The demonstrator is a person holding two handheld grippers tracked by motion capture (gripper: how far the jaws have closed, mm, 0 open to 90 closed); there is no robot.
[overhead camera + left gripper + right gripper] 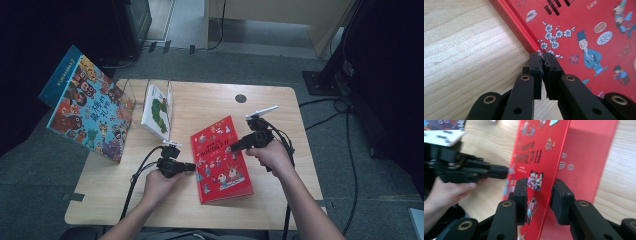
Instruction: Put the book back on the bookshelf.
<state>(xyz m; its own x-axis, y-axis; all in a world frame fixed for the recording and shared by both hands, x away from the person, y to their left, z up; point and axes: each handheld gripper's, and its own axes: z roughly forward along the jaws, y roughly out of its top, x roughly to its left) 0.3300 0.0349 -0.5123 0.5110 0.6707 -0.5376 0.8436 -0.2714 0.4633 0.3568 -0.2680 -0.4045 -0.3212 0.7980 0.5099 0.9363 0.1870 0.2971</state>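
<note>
High view: a person at a wooden table (125, 195) works a red picture book (220, 160) lying near the table's middle, the left gripper (189, 167) at the book's left edge and the right gripper (235, 146) over its upper right part. To the left, a clear acrylic book stand (131, 95) holds a white caterpillar book (156, 111) upright, and a large colourful picture book (87, 107) leans at the table's left edge.

Left gripper view: the left gripper (544, 57) has its jaws pressed together, tips touching the spine edge of the red picture book (584, 32) where it meets the table (461, 50). Whether they pinch anything of the cover cannot be told.

Right gripper view: the right gripper (539, 195) has its jaws spread on either side of the book's front cover (536, 152), which stands raised on edge above the red page beneath (586, 157); neither pad visibly presses it. The left gripper (505, 172) meets the cover from the side.

The step in hand appears to be opening or lifting the book, possibly to stand it with the others. The next move likely calls for the right jaws to close firmly on the cover while the left steadies the spine.
</note>
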